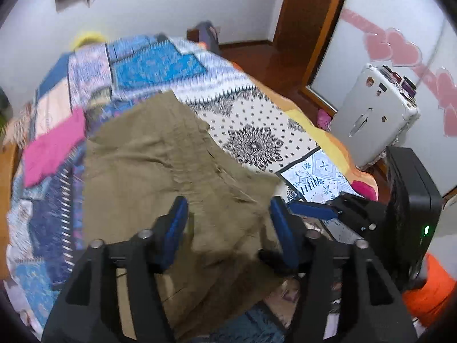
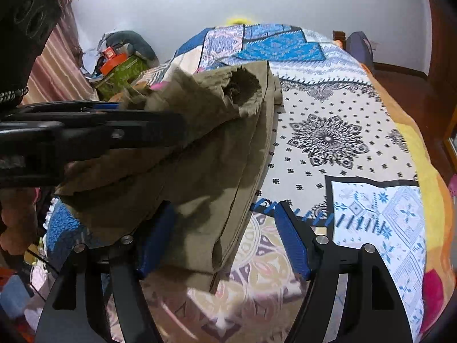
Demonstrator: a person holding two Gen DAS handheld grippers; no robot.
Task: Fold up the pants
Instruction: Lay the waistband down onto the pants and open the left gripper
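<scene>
Here the olive pants (image 2: 200, 148) lie bunched on the patterned bed (image 2: 328, 143), soft, limp and light, apt to sag and crease. Both the left tongs (image 1: 228, 225) and right tongs (image 2: 225, 234) stand spread wide, gripping nothing. Hems or waistband probably offer the surest hold.

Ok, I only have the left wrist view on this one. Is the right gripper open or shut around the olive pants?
Observer: Open. In the right wrist view, the right gripper has its jaws wide apart, and the olive pants drape over its left finger.
Operator: Any leg opening showing from there?
Observer: Yes, a leg hem gapes open at the far end of the bunched fabric, above the patchwork bedspread.
</scene>
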